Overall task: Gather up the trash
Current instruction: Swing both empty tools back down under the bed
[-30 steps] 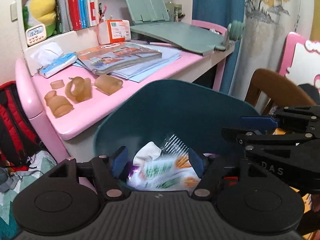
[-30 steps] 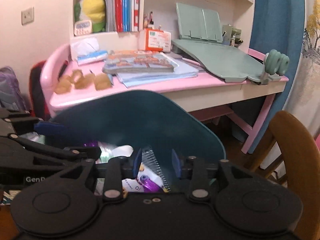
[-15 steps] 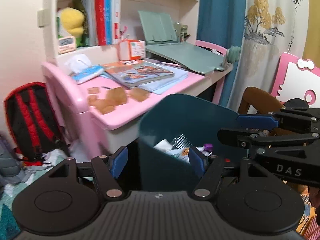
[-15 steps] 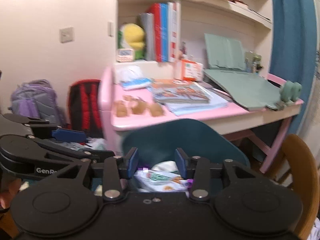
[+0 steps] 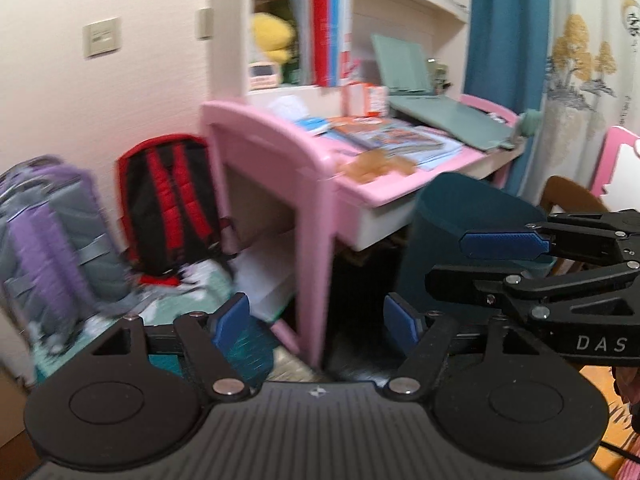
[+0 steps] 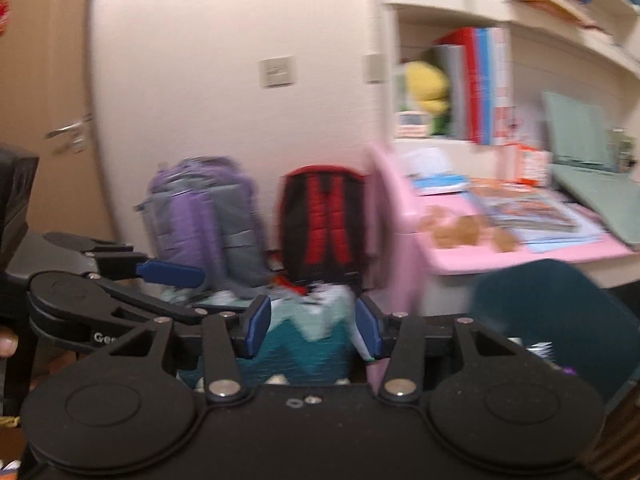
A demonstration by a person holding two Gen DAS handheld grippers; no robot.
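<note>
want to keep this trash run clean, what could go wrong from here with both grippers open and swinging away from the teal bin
1. The brown crumpled scraps lie on the pink desk, so moving away risks leaving them uncollected.
2. The right gripper and left gripper, jaws just opened and empty, are close together; they could knock each other.
3. The teal bin stands close to the right gripper; a careless swing could tip it.

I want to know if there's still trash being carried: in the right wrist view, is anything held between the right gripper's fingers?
No. The right gripper stands open, and only the floor clutter beyond shows in the gap between its blue fingers.
</note>
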